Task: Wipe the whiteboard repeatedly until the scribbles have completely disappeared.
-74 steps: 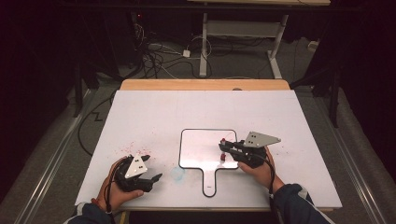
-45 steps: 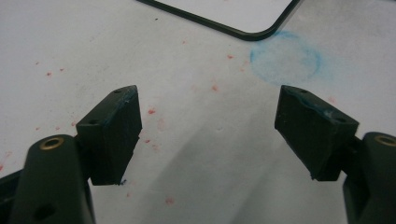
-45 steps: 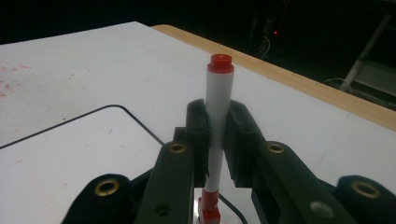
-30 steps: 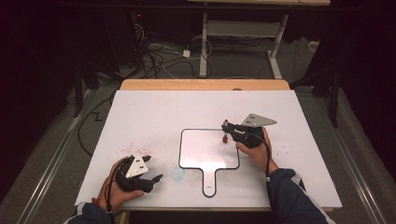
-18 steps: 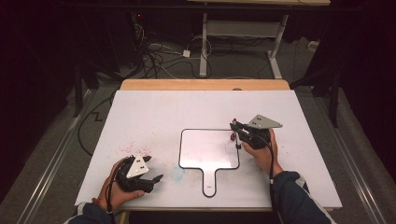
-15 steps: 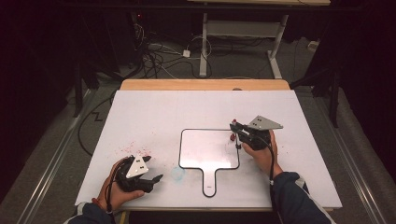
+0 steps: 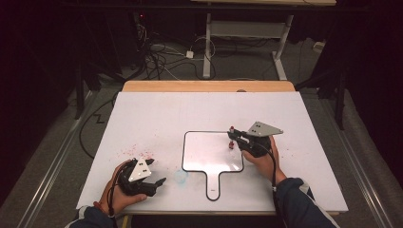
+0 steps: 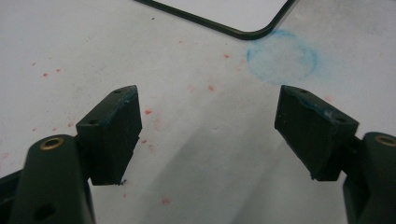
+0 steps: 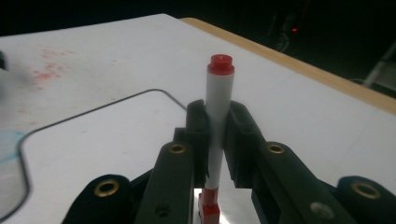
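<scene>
Now, marker upright over the board's right edge.
My right gripper (image 7: 234,137) clamps the red-capped marker (image 9: 218,116) vertical, tip down toward the whiteboard (image 7: 209,152); left gripper (image 7: 154,183) idles wide open, near-left.

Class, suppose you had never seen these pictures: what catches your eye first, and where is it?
First, the red-capped marker, upright and clamped in the right gripper over the right edge of the whiteboard. Next, the left gripper, open and empty at the table's near left. Red specks and a blue smudge stain the table near it.
</scene>
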The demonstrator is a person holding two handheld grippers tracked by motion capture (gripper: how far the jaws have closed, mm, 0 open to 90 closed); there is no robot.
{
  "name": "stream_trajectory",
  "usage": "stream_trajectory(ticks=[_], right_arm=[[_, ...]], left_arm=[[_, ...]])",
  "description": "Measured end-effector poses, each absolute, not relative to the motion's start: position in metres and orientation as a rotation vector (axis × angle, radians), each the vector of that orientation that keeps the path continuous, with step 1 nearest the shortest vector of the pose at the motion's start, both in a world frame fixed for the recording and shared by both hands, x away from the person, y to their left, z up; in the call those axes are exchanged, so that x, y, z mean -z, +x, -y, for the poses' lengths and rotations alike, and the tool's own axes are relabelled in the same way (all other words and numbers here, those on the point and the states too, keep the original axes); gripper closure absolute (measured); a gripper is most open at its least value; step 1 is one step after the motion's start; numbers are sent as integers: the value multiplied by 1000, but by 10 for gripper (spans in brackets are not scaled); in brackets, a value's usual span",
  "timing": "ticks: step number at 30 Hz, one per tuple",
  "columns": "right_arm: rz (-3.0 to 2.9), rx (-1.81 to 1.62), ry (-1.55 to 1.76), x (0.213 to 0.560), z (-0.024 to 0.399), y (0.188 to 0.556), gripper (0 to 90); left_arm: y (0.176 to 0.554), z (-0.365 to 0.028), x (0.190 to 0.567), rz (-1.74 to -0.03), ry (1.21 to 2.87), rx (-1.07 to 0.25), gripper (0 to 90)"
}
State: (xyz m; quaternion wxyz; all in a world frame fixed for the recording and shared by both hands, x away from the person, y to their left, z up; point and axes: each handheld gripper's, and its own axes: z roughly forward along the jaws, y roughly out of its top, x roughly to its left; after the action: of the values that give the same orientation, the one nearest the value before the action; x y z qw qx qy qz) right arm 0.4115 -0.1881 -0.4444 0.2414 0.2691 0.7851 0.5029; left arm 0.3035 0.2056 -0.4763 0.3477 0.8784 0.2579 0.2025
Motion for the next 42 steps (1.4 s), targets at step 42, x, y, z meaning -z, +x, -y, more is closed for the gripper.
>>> stream_trajectory(ticks=[42], right_arm=[[-2241, -1437, 649, 443, 191, 394, 819]], left_arm=[[306, -204, 478, -663, 2299, -513, 218]])
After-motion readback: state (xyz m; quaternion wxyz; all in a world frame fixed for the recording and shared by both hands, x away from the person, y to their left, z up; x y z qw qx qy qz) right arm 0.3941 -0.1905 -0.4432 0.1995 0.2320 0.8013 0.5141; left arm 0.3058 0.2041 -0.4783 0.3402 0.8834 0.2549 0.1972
